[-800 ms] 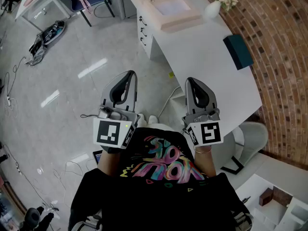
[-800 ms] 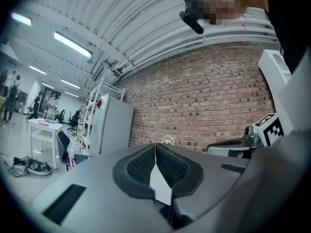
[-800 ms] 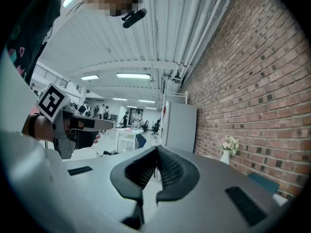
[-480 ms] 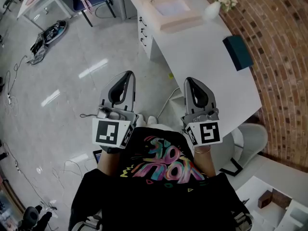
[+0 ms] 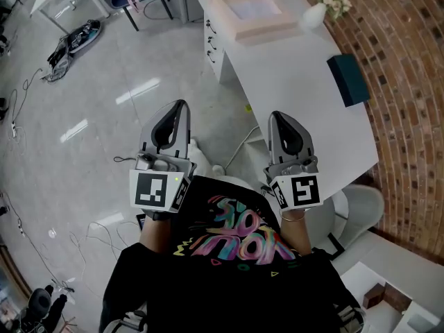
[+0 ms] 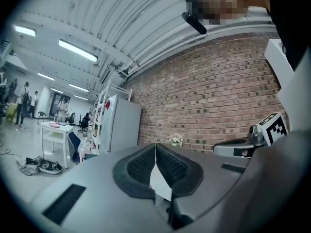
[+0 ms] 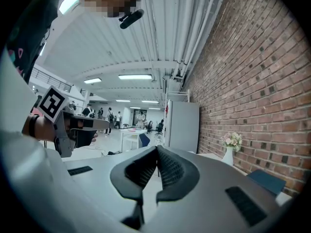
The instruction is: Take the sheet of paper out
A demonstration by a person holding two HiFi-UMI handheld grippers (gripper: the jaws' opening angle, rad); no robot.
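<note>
The person is holding two grippers level, the left gripper (image 5: pixel 182 105) over the floor and the right gripper (image 5: pixel 275 115) just beside the near edge of the one white desk (image 5: pixel 298 82). Each is showing its jaws pressed together with nothing between them. Well apart from both, at the desk's far end, one pale tray (image 5: pixel 267 28) is holding what looks like the single sheet of paper (image 5: pixel 255 8), and one flower vase (image 5: pixel 313 16) and one dark teal box (image 5: pixel 349 79) are sitting near the brick wall.
</note>
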